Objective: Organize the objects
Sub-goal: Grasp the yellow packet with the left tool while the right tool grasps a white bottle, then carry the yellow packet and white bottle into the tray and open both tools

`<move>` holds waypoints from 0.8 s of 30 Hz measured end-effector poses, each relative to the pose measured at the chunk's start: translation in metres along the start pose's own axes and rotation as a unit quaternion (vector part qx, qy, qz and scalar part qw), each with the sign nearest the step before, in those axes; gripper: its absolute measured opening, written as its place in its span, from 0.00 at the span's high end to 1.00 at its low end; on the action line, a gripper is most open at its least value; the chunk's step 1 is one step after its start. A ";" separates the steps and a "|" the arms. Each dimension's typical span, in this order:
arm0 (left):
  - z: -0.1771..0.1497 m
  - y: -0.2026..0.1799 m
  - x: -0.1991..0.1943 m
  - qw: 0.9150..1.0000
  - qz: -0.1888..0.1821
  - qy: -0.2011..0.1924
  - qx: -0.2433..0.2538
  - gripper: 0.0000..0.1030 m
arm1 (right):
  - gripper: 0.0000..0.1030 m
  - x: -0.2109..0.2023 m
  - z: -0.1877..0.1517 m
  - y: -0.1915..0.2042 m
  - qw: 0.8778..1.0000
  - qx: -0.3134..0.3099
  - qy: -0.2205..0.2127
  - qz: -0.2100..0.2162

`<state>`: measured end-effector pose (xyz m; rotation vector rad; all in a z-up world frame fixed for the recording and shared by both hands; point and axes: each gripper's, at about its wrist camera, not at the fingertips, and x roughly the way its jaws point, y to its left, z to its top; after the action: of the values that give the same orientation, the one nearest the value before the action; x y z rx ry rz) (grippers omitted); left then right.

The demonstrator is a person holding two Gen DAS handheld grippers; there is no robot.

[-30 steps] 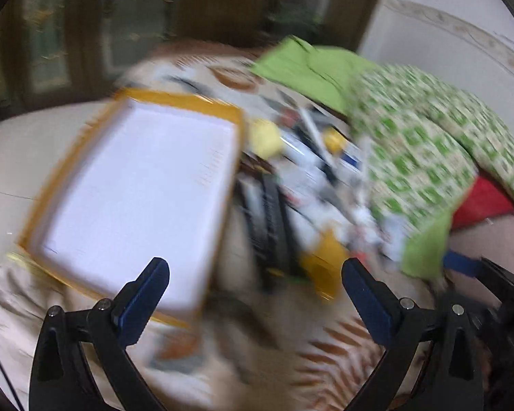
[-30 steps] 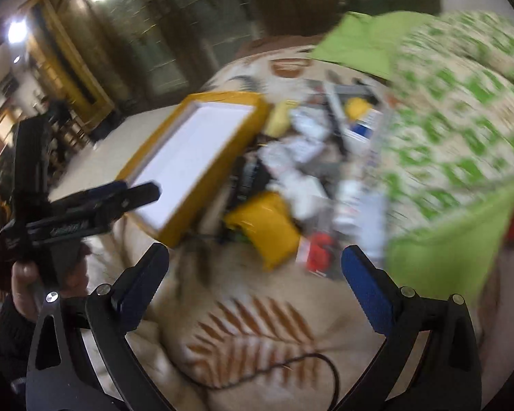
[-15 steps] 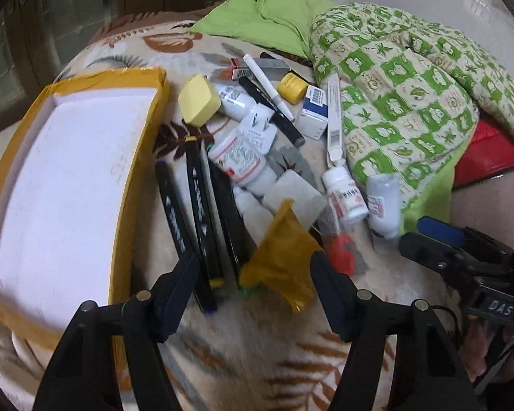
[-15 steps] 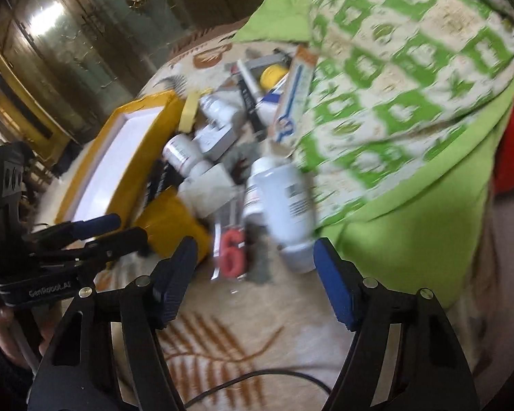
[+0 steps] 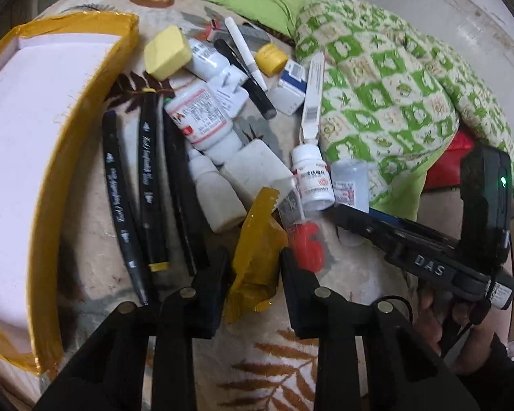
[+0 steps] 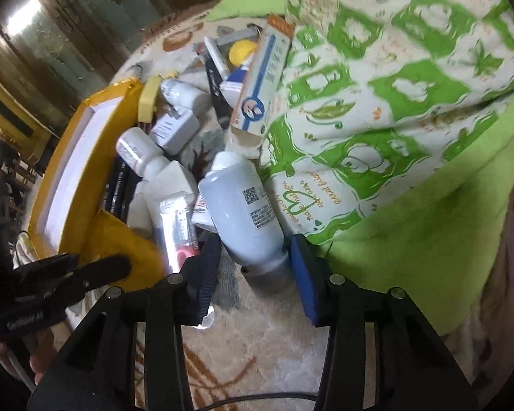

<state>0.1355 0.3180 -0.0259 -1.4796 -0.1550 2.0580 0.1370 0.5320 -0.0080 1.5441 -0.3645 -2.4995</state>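
- A cluttered pile of small household items lies on a beige leaf-patterned cloth (image 5: 342,274), with a green-and-cream patterned quilt (image 5: 387,78) bunched up on its right.
- The left gripper (image 5: 253,270) sits low at the near edge of the pile, its two black fingers apart on either side of a crumpled yellow wrapper (image 5: 257,253); whether they press on it cannot be told.
- Just left of that wrapper, three black marker pens (image 5: 147,185) lie side by side, pointing far to near.
- Left of the pens is a shallow yellow-rimmed tray (image 5: 48,205) with a white floor.
- In the middle of the pile lie a white pill bottle with a red-edged label (image 5: 202,116), a dropper bottle (image 5: 216,198) and a white block (image 5: 257,167).
- Farther back are a yellow sponge (image 5: 168,51), a white pen (image 5: 245,51), a yellow cap (image 5: 270,59) and a long narrow box (image 5: 313,96).
- A red number-six shape (image 5: 308,246) lies just right of the wrapper.
- The right gripper (image 6: 253,267) has its blue-padded fingers apart around the near end of a large white bottle (image 6: 246,219) that lies on its side against the quilt; contact cannot be told.
- Each gripper appears at the edge of the other's view, held by a hand.
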 end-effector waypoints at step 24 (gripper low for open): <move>-0.007 0.177 -0.189 0.987 0.053 -0.081 -0.128 0.76 | 0.67 -0.002 -0.013 0.232 0.975 -0.102 0.013 0.199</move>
<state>0.1110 0.0727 0.0529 -1.4950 -0.4290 2.3138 0.1550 0.3095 0.0580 1.2765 -0.3581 -2.1324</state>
